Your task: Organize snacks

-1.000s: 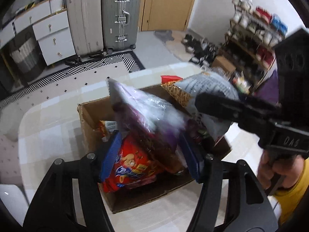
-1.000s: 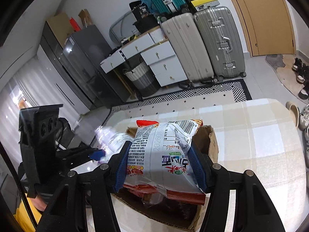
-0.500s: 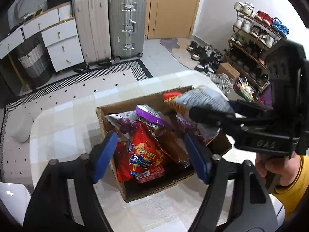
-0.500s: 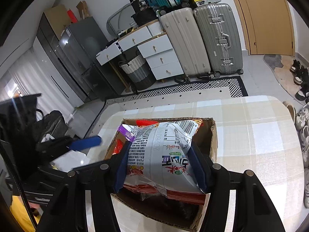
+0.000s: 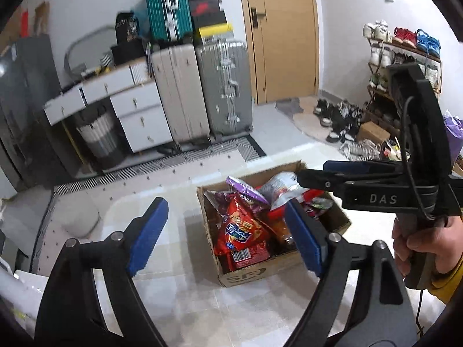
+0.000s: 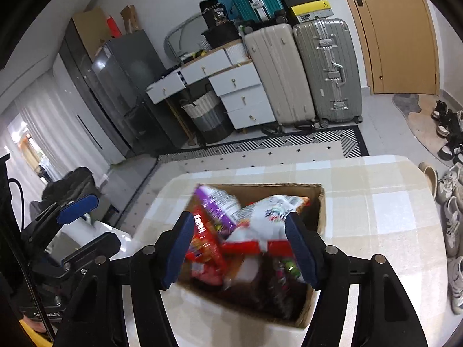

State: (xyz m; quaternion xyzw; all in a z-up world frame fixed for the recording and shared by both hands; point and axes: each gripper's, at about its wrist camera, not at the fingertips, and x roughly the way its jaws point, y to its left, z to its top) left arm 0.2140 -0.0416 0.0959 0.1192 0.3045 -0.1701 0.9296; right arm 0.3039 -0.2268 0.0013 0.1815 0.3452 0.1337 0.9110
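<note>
A cardboard box (image 5: 246,274) full of snack bags stands on the checked table; it also shows in the right wrist view (image 6: 319,202). A red bag (image 5: 241,235), a purple bag (image 5: 244,188) and a white bag (image 5: 279,185) lie in it. The white bag (image 6: 269,211) lies loose in the box, blurred. My left gripper (image 5: 224,237) is open and empty, raised in front of the box. My right gripper (image 6: 240,248) is open and empty just above the box; it also shows in the left wrist view (image 5: 344,170).
Suitcases (image 5: 202,92) and a white drawer unit (image 5: 136,115) stand against the far wall on the floor. A shoe rack (image 5: 405,66) and shoes are at the right. A patterned rug (image 6: 289,144) lies beyond the table's far edge.
My right gripper has opened and let go of the white bag, which dropped into the box. My left gripper, which released the purple bag earlier, has pulled back and up from the box.
</note>
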